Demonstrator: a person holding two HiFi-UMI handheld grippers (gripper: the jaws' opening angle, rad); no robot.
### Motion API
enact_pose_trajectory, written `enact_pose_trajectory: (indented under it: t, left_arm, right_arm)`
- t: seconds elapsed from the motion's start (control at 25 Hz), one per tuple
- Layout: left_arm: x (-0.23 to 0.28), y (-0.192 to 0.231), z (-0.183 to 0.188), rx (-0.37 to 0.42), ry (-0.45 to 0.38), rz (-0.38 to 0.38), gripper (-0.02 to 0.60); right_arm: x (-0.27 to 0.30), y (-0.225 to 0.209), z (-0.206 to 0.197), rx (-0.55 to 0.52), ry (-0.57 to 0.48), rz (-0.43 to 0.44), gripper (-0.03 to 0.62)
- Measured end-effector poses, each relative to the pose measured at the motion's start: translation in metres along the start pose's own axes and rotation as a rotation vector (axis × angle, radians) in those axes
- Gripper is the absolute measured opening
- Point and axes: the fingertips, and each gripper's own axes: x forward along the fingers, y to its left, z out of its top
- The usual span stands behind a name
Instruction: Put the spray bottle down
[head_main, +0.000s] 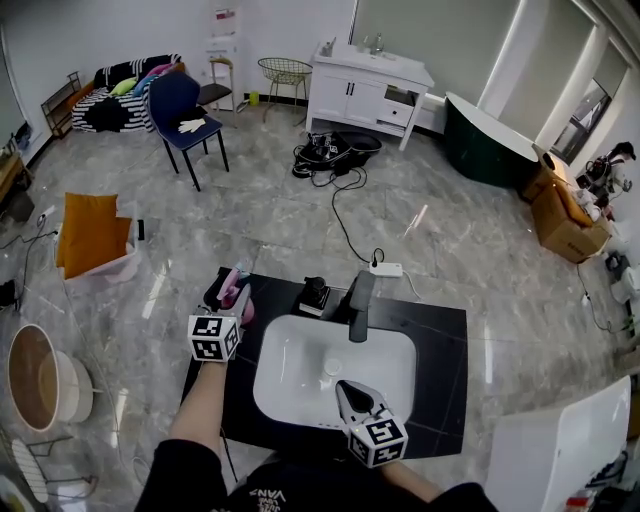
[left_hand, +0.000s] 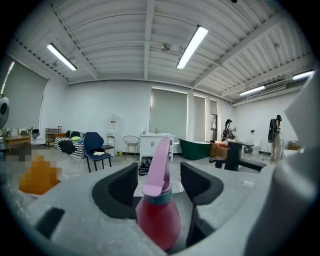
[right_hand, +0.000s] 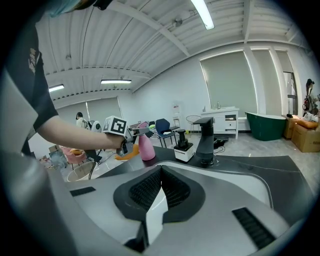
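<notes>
The pink spray bottle (head_main: 236, 288) stands upright on the black counter (head_main: 445, 345), at the left of the white sink (head_main: 290, 345). My left gripper (head_main: 238, 298) is open around it. In the left gripper view the bottle (left_hand: 159, 212) sits between the two dark pads (left_hand: 120, 190), and a gap shows on each side of its neck. The right gripper view shows the bottle (right_hand: 145, 148) resting on the countertop beside the left gripper (right_hand: 133, 134). My right gripper (head_main: 346, 390) is shut, its pads (right_hand: 150, 187) meeting at the tip, and it hangs over the sink's near part holding nothing.
A black faucet (head_main: 360, 303) and a soap dispenser (head_main: 315, 295) stand behind the sink. On the floor are a power strip with cable (head_main: 386, 268), an orange cushion (head_main: 92, 235) and a round tub (head_main: 42, 378). A blue chair (head_main: 188, 112) and a white cabinet (head_main: 368, 88) stand farther back.
</notes>
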Motion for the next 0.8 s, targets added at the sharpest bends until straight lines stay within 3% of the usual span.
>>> enact_pose_trajectory:
  t: [0.36, 0.6, 0.8]
  left_arm:
    - [-0.024, 0.005, -0.01, -0.055, 0.065, 0.06, 0.436]
    - [-0.064, 0.0, -0.018, -0.056, 0.085, 0.107, 0.433]
    - [-0.113, -0.007, -0.021, -0.054, 0.076, 0.171, 0.319]
  right_arm:
    - [-0.004, 0.009, 0.009, -0.018, -0.017, 0.056, 0.0]
    - [-0.01, 0.015, 0.01, -0.037, -0.024, 0.111, 0.0]
    - [-0.018, 0.023, 0.004, -0.062, -0.02, 0.168, 0.0]
